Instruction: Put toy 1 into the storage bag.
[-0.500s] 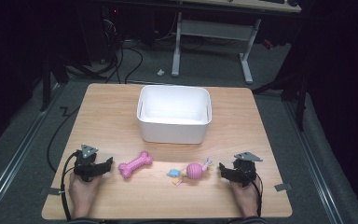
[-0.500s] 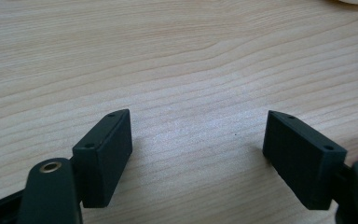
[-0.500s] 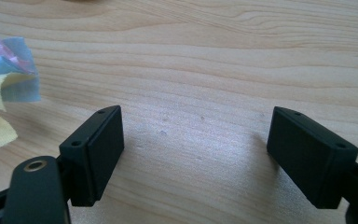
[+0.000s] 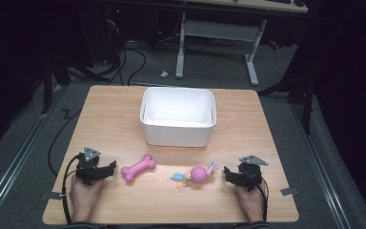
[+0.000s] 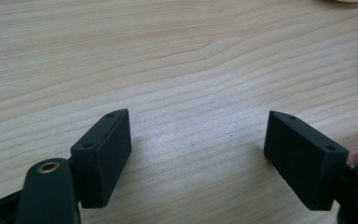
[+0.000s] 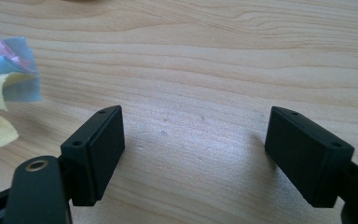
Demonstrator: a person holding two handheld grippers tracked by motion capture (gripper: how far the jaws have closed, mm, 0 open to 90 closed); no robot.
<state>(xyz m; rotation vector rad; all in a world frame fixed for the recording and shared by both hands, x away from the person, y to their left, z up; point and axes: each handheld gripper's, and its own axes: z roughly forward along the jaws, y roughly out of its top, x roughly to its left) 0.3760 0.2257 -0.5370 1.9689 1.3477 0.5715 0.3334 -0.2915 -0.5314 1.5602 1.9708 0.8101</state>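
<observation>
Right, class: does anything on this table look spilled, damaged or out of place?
Nothing stands out. The white bin sits upright and looks empty, the pink bone toy and the pink ball toy lie intact on the wooden table, and the left gripper and right gripper rest open beside them.

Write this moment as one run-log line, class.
left gripper: open, empty | right gripper: open, empty | pink bone toy, ball toy: on table | white bin: empty

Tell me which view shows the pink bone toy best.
The high view: the whole pink bone toy lies on the table, just right of the left gripper. The left gripper view catches a pink sliver at its right edge, likely the toy.
</observation>
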